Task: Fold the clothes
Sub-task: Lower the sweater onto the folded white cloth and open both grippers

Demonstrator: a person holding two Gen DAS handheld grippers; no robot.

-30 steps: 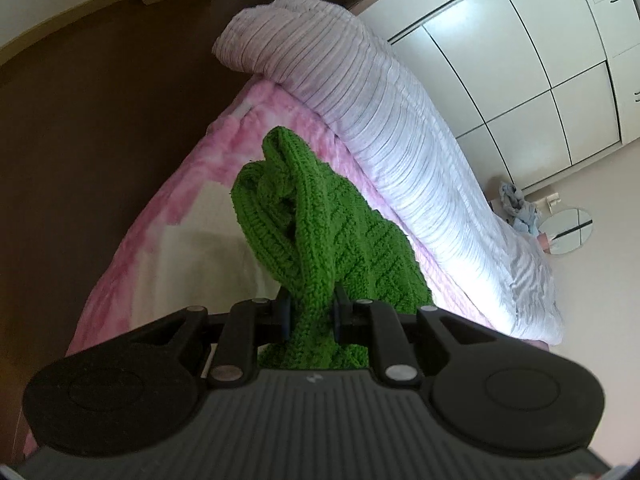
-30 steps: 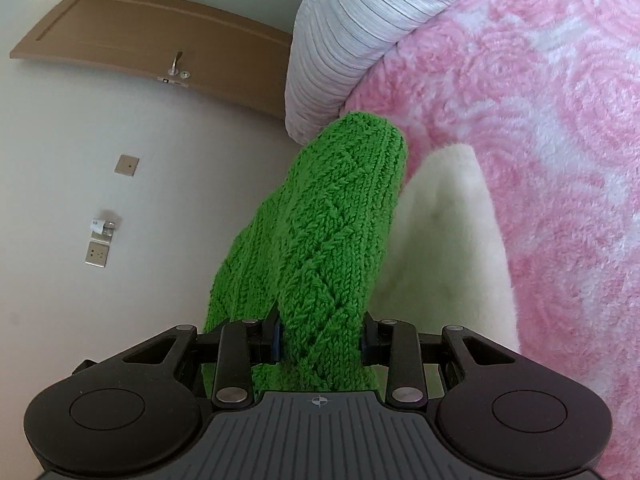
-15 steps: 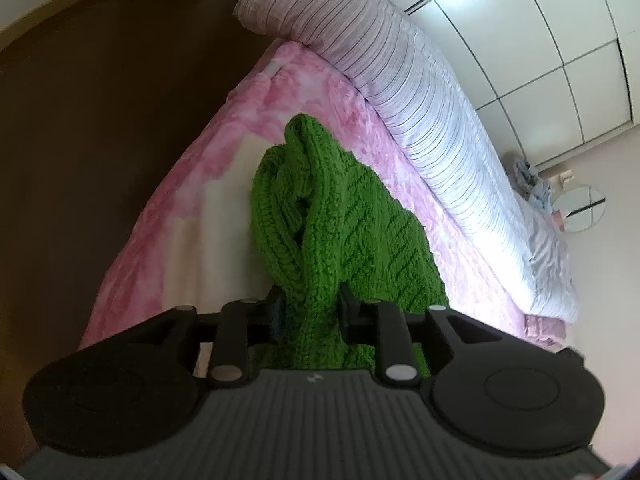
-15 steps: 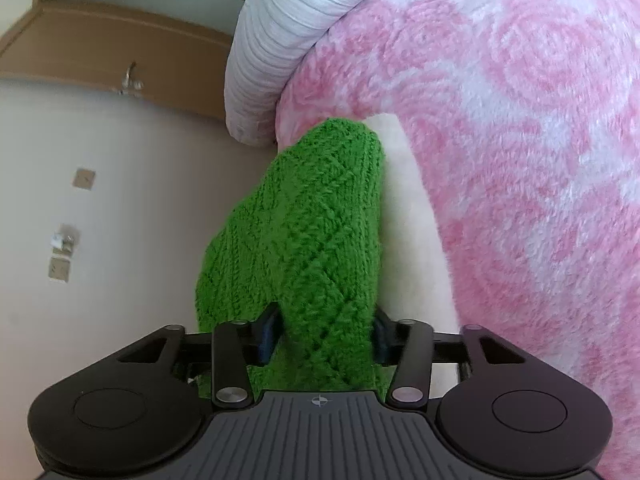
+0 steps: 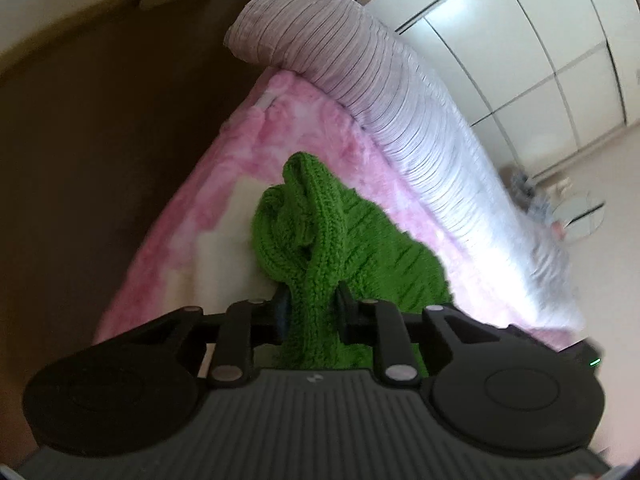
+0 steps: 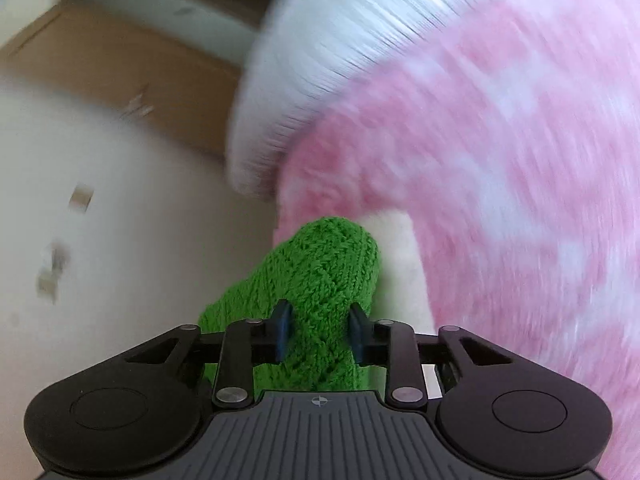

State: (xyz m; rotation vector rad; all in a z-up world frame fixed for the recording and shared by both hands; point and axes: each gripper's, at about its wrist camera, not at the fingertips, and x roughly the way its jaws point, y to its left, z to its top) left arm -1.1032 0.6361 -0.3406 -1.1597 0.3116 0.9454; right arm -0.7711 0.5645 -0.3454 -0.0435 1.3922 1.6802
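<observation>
A green knitted garment (image 5: 320,232) is bunched between the fingers of my left gripper (image 5: 312,304), which is shut on it above a pink and cream fleece blanket (image 5: 240,168). More of the knit trails off to the right over the blanket. In the right wrist view another fold of the same green knit (image 6: 320,276) sticks up between the blue pads of my right gripper (image 6: 320,328), which is shut on it. That view is motion-blurred. How the garment lies between the two grippers is hidden.
A rolled striped white duvet (image 5: 400,92) runs along the far side of the bed. The bed edge drops to a dark floor (image 5: 100,140) on the left. White wardrobe doors (image 5: 540,40) stand behind. A wooden door (image 6: 120,64) and pale wall show in the right wrist view.
Both grippers keep their hold on the green knit. The right gripper has swung quickly, so less knit shows ahead of it. The left view has shifted slightly along the bed.
</observation>
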